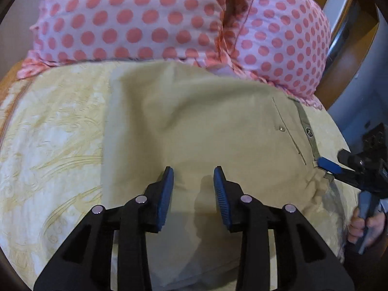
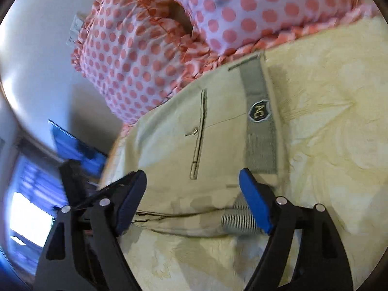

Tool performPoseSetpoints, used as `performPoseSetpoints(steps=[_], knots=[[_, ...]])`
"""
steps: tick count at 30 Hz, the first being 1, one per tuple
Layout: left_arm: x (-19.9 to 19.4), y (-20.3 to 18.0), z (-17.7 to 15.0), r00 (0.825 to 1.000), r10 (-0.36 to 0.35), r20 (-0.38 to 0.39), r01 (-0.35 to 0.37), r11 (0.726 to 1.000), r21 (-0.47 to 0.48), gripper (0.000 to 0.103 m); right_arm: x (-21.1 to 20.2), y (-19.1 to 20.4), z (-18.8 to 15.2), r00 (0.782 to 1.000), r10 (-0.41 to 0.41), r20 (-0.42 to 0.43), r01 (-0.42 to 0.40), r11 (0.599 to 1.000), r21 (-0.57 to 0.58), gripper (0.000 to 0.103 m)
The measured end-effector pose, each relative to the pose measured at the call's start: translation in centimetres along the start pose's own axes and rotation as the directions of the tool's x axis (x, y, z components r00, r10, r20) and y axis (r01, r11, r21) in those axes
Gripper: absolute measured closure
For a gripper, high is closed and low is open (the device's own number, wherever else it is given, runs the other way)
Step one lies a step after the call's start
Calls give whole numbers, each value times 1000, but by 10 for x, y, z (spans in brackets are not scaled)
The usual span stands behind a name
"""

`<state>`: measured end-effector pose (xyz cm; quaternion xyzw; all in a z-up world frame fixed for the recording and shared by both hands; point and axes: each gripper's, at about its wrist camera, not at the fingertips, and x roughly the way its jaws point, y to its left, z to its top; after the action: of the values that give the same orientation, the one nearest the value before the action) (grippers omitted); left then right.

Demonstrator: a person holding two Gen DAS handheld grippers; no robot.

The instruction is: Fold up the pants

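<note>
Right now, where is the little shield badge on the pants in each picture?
Left wrist view: the small dark shield badge sits at right, on the grey waistband.
Right wrist view: the badge sits above centre.
Shared landmark: the pocket's silver snap beside it.

Soft indoor light, fisheye-bent edges; right wrist view motion-blurred, bright window glaring lower left.
</note>
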<state>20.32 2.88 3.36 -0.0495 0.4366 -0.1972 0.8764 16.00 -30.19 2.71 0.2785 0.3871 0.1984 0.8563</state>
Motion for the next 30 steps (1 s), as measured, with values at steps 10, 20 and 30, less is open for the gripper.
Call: performPoseSetpoints(steps=[10,20,30], knots=[[-79,-41,-103,963,213,167,-221,975,33,2,-8,71,-123,896,-398,195,442,836,-324,2],[-68,-48,-146,932,322,167,-330,944,26,1,2,73,-159,839,-465,283,540,774,-330,2],[-69,-50,-155,918,326,225,-338,941,14,1,1,72,-163,829,-448,335,548,769,-329,2]])
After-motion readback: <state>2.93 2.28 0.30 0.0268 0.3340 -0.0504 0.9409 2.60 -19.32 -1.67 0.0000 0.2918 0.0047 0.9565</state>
